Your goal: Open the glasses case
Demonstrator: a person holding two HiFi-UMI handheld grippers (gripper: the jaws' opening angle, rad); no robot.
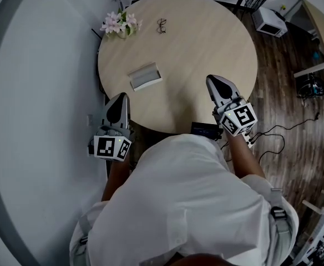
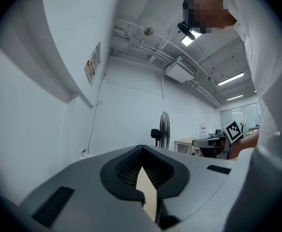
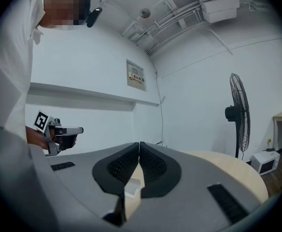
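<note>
The grey glasses case (image 1: 145, 75) lies shut on the round wooden table (image 1: 206, 43), left of centre. My left gripper (image 1: 119, 97) hovers at the table's near-left edge, short of the case, with its jaws together and nothing between them. My right gripper (image 1: 211, 80) is over the table to the right of the case, also shut and empty. The left gripper view (image 2: 141, 148) looks up at the wall and ceiling. Under the shut jaws of the right gripper (image 3: 139, 145), a pale block (image 3: 133, 188) shows through the slit; it may be the case.
Pink flowers (image 1: 120, 24) and a pair of folded glasses (image 1: 161, 25) sit at the table's far side. A black device (image 1: 204, 129) is at the near edge. A white box (image 1: 270, 21) and cables lie on the floor to the right. A standing fan (image 3: 237, 112) is beyond.
</note>
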